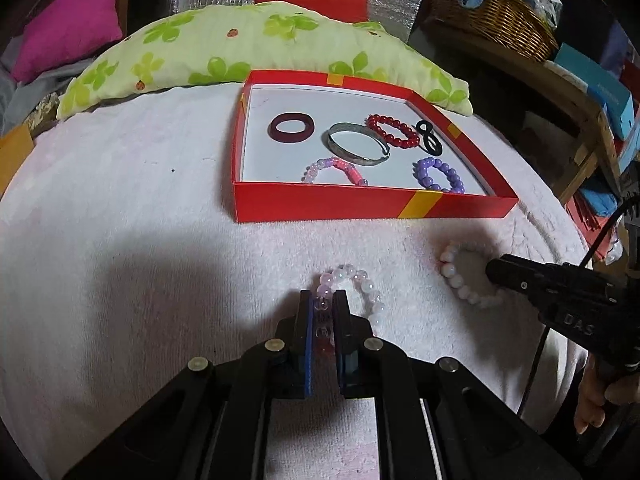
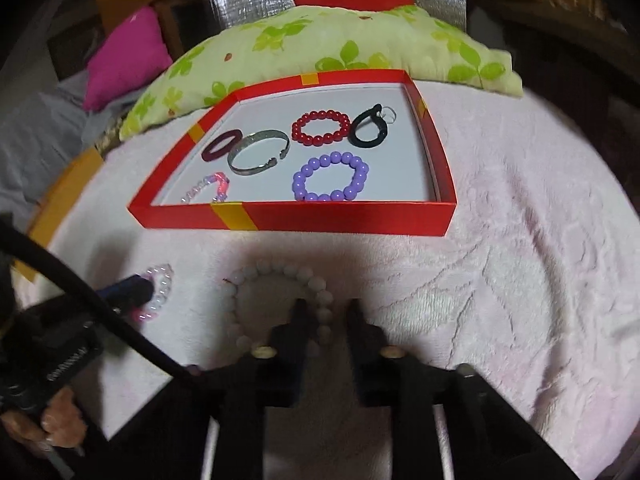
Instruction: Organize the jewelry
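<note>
A red box [image 1: 360, 208] [image 2: 320, 220] on the pale pink blanket holds several pieces: a dark red ring [image 1: 291, 127], a silver bangle [image 1: 358, 149], red beads [image 1: 394, 131], a black ring [image 1: 429, 140], a purple bead bracelet [image 1: 438, 176] [image 2: 331, 176] and a pink-lilac one [image 1: 336, 172]. My left gripper [image 1: 324, 300] is shut on a clear pink bead bracelet [image 1: 352, 284] [image 2: 158, 292] lying on the blanket. My right gripper [image 2: 326, 312] [image 1: 494, 272] straddles the right side of a white bead bracelet [image 2: 280, 296] [image 1: 464, 280], jaws apart.
A green floral pillow [image 1: 240, 52] lies behind the box. A magenta cushion [image 1: 68, 20] is far left, a wicker basket [image 1: 508, 16] far right. An orange box edge [image 2: 60, 196] borders the blanket's left side.
</note>
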`<state>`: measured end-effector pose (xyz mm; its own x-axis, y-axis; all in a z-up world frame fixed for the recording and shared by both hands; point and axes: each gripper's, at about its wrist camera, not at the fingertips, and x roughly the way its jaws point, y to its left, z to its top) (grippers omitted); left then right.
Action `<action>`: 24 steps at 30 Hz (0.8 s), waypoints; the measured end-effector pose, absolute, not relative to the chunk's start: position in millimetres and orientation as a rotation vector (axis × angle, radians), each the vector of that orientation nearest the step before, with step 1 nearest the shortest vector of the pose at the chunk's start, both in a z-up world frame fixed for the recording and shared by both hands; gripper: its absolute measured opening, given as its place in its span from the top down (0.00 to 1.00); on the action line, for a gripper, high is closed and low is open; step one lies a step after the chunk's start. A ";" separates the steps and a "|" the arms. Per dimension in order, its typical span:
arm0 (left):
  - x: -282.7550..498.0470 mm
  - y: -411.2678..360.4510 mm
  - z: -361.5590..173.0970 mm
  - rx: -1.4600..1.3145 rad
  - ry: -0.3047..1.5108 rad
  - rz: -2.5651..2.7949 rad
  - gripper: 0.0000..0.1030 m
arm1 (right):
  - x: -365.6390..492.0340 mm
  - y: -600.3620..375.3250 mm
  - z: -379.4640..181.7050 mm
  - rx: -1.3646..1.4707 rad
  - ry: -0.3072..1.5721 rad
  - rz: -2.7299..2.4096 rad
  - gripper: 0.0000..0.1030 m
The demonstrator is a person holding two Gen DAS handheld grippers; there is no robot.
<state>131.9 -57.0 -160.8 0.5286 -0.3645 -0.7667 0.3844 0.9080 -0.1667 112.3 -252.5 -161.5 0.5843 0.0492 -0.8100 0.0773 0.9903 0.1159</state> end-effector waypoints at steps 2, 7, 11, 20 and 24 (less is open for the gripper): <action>131.9 -56.8 -161.0 0.021 0.911 -0.453 0.89 | 111.5 -249.5 -162.0 0.105 0.938 -0.033 0.90; 131.6 -55.5 -159.7 0.015 0.902 -0.469 0.89 | 110.8 -251.6 -159.8 0.107 0.916 -0.053 0.90; 128.7 -53.9 -152.3 -0.001 0.865 -0.490 0.92 | 108.3 -259.1 -154.2 0.166 0.893 -0.048 0.90; 124.1 -48.2 -130.2 -0.054 0.779 -0.539 0.92 | 102.6 -269.7 -138.0 0.303 0.817 0.024 0.90; 131.1 -46.9 -140.7 -0.045 0.848 -0.517 0.92 | 105.1 -267.5 -140.2 0.294 0.831 0.023 0.90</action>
<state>131.1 -46.9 -140.7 0.5463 -0.4536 -0.7041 0.4181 0.8761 -0.2400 105.1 -267.5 -140.2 0.6766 0.1345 -0.7240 0.0944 0.9592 0.2663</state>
